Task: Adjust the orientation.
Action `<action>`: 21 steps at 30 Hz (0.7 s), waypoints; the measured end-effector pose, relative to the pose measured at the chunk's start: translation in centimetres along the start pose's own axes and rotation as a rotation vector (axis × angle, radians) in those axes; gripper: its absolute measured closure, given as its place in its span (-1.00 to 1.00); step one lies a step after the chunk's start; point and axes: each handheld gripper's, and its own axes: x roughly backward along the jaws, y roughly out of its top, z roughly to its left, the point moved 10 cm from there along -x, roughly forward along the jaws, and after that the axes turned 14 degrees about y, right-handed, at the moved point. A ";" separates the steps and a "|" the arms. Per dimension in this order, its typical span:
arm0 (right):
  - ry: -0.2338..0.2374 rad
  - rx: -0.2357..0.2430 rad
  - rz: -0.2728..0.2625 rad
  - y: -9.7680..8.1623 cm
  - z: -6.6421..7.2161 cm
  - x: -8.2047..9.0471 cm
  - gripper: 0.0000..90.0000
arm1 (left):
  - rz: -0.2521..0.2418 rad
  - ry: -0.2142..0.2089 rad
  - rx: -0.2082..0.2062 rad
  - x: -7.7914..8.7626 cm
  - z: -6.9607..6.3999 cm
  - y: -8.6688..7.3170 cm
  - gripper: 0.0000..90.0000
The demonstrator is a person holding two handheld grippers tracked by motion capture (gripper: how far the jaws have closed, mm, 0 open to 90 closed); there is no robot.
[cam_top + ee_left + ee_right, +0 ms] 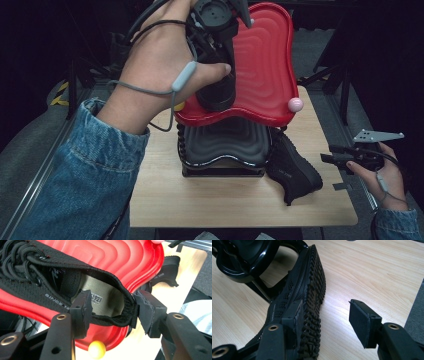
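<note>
Left gripper view is showing the left gripper point(112, 312) with its jaws standing wide astride the heel of a shoe point(57, 282) lying on the red tray point(140, 262), pads off the collar, likely because it is resting there safely. Near right on the table point(372, 267), the second shoe point(307, 302) is lying on its side; the right gripper point(325, 322) is hovering wide beside its sole, probably to take it next.

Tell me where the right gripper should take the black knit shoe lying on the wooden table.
Probably at the heel collar of the black knit shoe, coming from above. It lies on its side against the black rack, treaded sole facing out, so the thin collar suits the open right gripper better than the wide sole.
</note>
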 end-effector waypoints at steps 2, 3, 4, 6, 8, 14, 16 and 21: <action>0.000 0.003 -0.001 0.0 0.0 0.0 0.03 | -0.006 -0.009 0.010 0.3 0.2 -0.3 0.08; -0.001 0.003 0.001 -0.1 -0.1 0.1 0.03 | -0.015 -0.014 0.011 0.6 0.4 -0.5 0.07; -0.004 0.002 0.001 -0.2 -0.2 0.0 0.03 | -0.019 -0.015 0.020 0.8 0.4 -0.7 0.07; -0.006 0.000 0.006 -0.3 -0.3 0.0 0.03 | -0.040 -0.013 0.032 1.4 0.6 -1.1 0.06; -0.006 -0.002 0.007 -0.3 -0.3 0.0 0.03 | -0.042 -0.008 0.031 1.6 0.7 -1.2 0.06; 0.000 -0.001 0.013 -0.2 0.0 -0.2 0.03 | -0.029 0.010 0.048 2.5 1.4 -2.7 0.08; -0.001 -0.001 0.015 -0.3 0.0 -0.2 0.03 | -0.014 0.012 0.068 2.4 1.7 -3.6 0.10; -0.002 -0.001 0.016 -0.3 -0.1 -0.3 0.02 | 0.015 0.010 0.102 1.9 2.5 -5.8 0.10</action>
